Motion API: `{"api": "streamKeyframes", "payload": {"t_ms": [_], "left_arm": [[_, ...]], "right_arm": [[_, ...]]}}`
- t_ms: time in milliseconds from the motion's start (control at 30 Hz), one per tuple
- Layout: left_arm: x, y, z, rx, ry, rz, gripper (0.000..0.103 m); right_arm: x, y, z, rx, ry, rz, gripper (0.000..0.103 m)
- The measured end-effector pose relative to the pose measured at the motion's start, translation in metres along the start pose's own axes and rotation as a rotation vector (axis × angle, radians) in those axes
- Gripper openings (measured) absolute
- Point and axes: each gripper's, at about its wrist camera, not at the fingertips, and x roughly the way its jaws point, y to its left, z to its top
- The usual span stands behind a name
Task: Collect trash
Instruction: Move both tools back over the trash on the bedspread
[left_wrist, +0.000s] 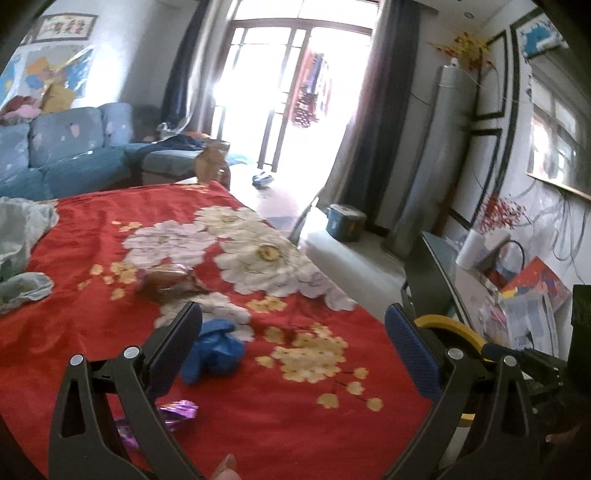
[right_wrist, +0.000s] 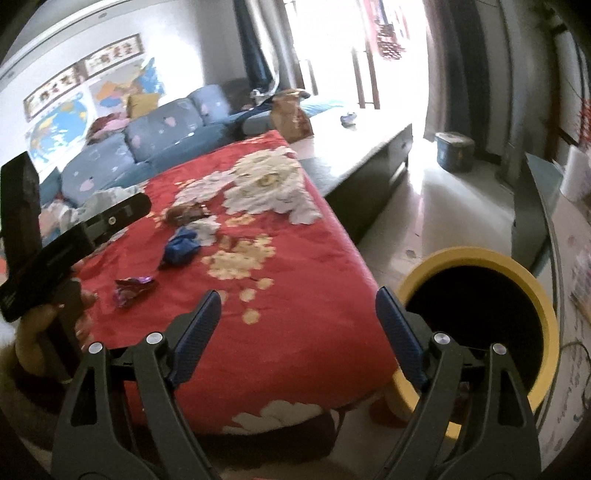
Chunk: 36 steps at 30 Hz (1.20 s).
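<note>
A table with a red flowered cloth (left_wrist: 258, 406) (right_wrist: 295, 258) holds scraps of trash: a crumpled blue piece (left_wrist: 216, 352) (right_wrist: 181, 245), a purple foil wrapper (left_wrist: 177, 411) (right_wrist: 133, 290) and a brown wrapper (left_wrist: 170, 282) (right_wrist: 184, 213). My left gripper (left_wrist: 295, 332) is open and empty above the cloth, the blue piece just beside its left finger. My right gripper (right_wrist: 297, 314) is open and empty over the table's near right edge. A yellow-rimmed black bin (right_wrist: 476, 314) (left_wrist: 450, 326) stands on the floor right of the table. The left gripper's body (right_wrist: 74, 236) shows in the right wrist view.
Pale crumpled cloth (left_wrist: 18, 251) lies at the table's left side. A blue sofa (left_wrist: 66, 155) stands behind, a brown paper bag (right_wrist: 290, 114) at the far end, a low dark bench (right_wrist: 369, 162) and a blue bucket (right_wrist: 454, 149) to the right. A cluttered side table (left_wrist: 517, 295) stands at far right.
</note>
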Motion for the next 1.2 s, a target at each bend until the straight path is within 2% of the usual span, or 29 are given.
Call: {"api": "streamKeyframes", "payload": {"t_ms": [500,867,1033,1200], "left_arm": [[-0.021,0.069,0.007,-0.114,-0.040,0.108,0.096],[-0.021,0.129,0.012,-0.192,-0.023,0.196,0.096],[-0.014,0.146,0.018,-0.190,0.009,0.197,0.096],[0.011,0.164,0.029,-0.204,0.080,0.146,0.095]], "right_arm": [[0.026,0.067,0.018,-0.122,0.028,0.109,0.077],[0.060,0.108,0.033,-0.172,0.047,0.156,0.077],[0.081,0.122,0.040,-0.183,0.065,0.169,0.077],[0.105,0.130,0.046,-0.182,0.091,0.172,0.077]]}}
